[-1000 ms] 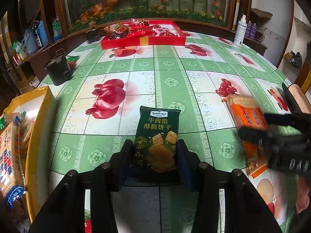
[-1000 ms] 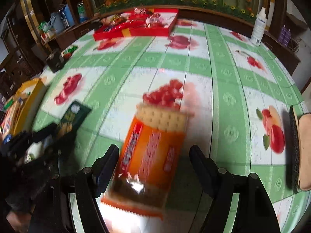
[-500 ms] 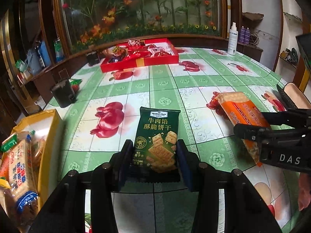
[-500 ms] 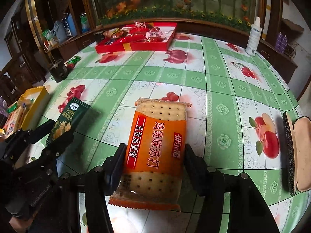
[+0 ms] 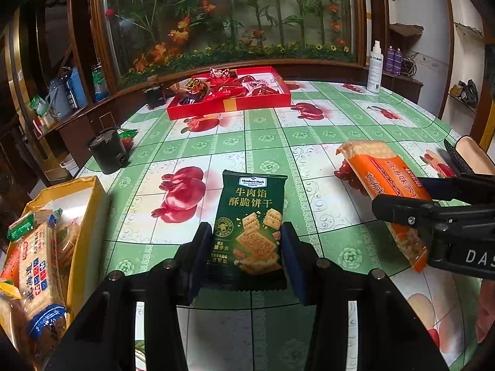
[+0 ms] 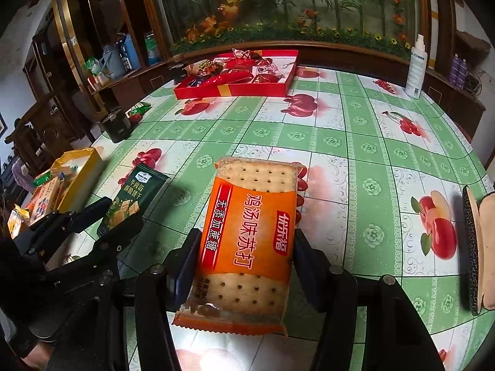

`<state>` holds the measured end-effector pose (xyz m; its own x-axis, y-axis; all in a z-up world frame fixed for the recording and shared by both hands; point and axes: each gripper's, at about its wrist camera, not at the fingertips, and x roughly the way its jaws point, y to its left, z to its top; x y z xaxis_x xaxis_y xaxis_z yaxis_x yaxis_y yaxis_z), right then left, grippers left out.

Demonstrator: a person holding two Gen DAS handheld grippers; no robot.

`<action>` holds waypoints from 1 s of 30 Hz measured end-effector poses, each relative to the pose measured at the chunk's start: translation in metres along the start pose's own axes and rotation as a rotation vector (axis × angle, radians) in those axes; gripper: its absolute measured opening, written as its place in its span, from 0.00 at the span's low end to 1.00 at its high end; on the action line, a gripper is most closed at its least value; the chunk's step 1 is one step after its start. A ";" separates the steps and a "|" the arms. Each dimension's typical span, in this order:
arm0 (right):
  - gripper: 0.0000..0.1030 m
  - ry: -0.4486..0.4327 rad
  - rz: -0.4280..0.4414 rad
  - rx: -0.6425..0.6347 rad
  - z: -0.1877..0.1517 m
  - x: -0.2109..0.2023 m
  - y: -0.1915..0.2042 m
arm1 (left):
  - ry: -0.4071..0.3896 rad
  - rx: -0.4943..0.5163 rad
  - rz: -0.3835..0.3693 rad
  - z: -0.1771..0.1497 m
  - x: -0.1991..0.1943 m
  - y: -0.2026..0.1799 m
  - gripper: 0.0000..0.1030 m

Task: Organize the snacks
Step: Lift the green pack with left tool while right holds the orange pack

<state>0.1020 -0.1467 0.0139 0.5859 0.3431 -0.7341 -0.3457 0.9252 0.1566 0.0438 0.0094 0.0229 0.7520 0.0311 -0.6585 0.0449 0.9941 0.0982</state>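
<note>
Left wrist view:
Left gripper (image 5: 247, 259): clamping the dark green foil cracker packet (image 5: 252, 225) by both sides, lifting it off the green fruit-print tablecloth (image 5: 266, 142).
Yellow cardboard box (image 5: 88, 213): sitting at 9 o'clock, holding snack packs.
Red gift tray (image 5: 229, 105): lying at 12 o'clock.

Right wrist view:
Right gripper (image 6: 244, 262): pinching the orange plastic soda-cracker pack (image 6: 247, 232) at its sides, holding it above the cloth.
Green packet: showing at 9 o'clock.
</note>
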 end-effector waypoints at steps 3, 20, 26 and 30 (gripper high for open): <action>0.60 -0.002 0.004 0.004 0.000 0.000 -0.001 | -0.005 -0.002 0.005 0.000 -0.001 0.000 0.43; 0.60 -0.016 0.051 0.002 0.000 -0.006 0.002 | -0.038 -0.003 0.034 0.001 -0.006 0.003 0.43; 0.60 -0.018 0.058 0.000 0.001 -0.007 0.003 | -0.048 -0.004 0.044 0.001 -0.007 0.003 0.43; 0.60 -0.020 0.064 -0.002 0.000 -0.007 0.004 | -0.061 -0.006 0.052 0.001 -0.010 0.004 0.43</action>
<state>0.0964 -0.1453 0.0202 0.5773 0.4050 -0.7090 -0.3846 0.9009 0.2014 0.0377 0.0130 0.0306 0.7921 0.0762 -0.6056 0.0011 0.9920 0.1262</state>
